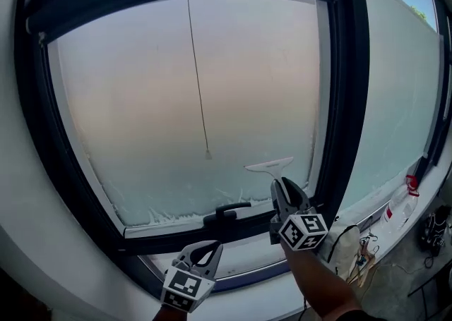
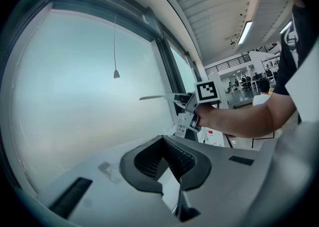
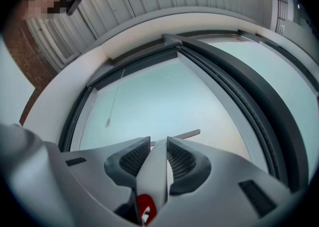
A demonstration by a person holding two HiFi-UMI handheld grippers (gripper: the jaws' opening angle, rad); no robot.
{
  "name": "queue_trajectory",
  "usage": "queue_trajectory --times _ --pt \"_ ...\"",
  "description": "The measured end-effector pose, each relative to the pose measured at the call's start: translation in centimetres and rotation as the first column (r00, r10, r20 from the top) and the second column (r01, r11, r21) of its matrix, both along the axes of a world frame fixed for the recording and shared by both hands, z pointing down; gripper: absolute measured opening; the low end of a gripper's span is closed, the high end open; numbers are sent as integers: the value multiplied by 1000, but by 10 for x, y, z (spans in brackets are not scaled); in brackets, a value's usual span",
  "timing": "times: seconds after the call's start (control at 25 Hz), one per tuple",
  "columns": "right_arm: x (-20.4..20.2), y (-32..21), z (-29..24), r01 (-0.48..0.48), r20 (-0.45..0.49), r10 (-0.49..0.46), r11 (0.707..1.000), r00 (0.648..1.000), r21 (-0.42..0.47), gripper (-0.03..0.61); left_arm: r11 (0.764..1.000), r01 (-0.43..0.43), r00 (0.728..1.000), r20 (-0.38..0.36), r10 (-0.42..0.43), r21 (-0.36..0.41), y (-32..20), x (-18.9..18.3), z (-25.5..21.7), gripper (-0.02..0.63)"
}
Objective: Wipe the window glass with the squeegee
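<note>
Right gripper [image 1: 283, 184] is clenched on the handle of the squeegee [image 1: 270, 166], whose blade sits at the frosted glass [image 1: 176, 101], low on the pane's right. Left gripper [image 1: 205, 247] hangs lower, jaws together, empty. Good wiping likely needs a flat blade, even pressure and straight strokes.

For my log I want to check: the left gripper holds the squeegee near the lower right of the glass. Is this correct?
Not quite: the right gripper holds the squeegee near the lower right of the glass, as the right gripper view shows. The left gripper is empty.
</note>
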State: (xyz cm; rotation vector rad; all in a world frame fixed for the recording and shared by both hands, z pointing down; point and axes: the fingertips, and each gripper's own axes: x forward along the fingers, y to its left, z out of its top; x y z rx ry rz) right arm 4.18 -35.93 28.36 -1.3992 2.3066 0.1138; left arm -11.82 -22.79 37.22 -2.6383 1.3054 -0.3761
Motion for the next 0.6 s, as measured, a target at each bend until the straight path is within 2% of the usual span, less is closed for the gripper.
queue_trajectory --times 0.12,0.28,0.44,0.6 --pt "-23 13 -87 38 18 -40 990 999 136 92 998 -2 1000 -14 3 62 1 -9 -34 0" --pt "-50 18 -210 82 56 -102 955 993 286 92 994 12 1000 -6 -11 110 -2 -29 -55 0" --pt "-71 6 -311 60 67 -90 928 994 368 92 992 35 999 -8 -35 124 0 -43 -62 0" --pt "-87 -7 -378 33 73 -67 917 995 398 92 989 66 998 0 -67 133 2 -60 -62 0"
